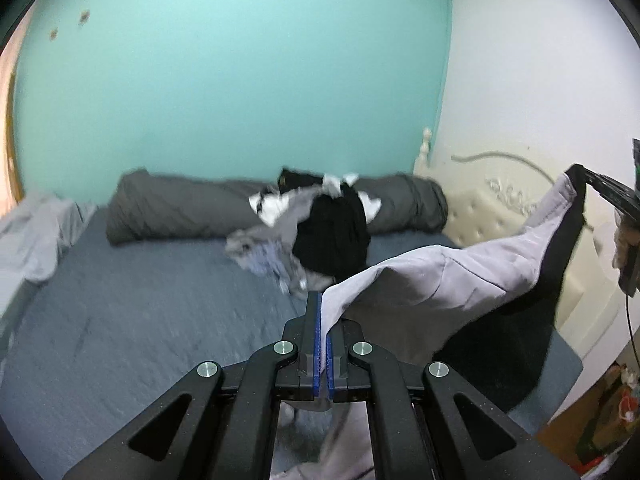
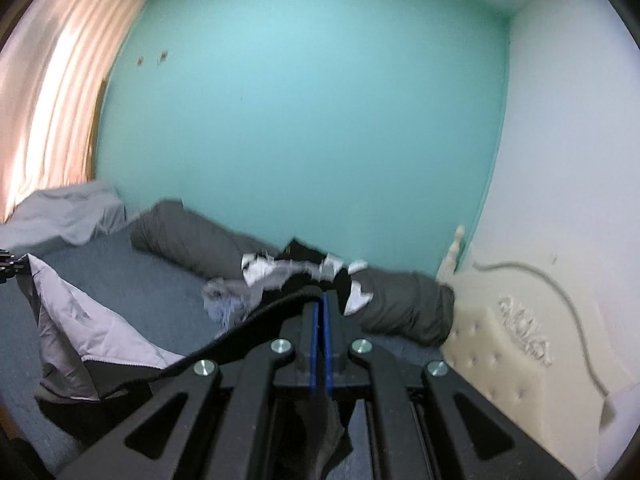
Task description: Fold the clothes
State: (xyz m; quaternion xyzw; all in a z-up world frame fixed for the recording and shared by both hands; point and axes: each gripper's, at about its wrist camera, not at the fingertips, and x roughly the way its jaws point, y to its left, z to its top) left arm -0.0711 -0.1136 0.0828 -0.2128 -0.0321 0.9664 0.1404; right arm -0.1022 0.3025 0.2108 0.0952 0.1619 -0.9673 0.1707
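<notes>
At lower centre of each wrist view, the left gripper (image 1: 323,308) and right gripper (image 2: 320,308) each clamp an edge of the lilac-and-black garment (image 1: 460,276), suspended between them above the blue bed (image 1: 140,300). Beyond, mid-frame, a clothes pile (image 1: 316,224) rests against a grey bolster (image 1: 180,208) below the teal wall (image 1: 240,80).

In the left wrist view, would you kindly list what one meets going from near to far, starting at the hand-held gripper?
Left hand-held gripper shut on the lilac garment → blue bedsheet → pile of unfolded clothes → dark grey rolled duvet → turquoise wall.
</notes>
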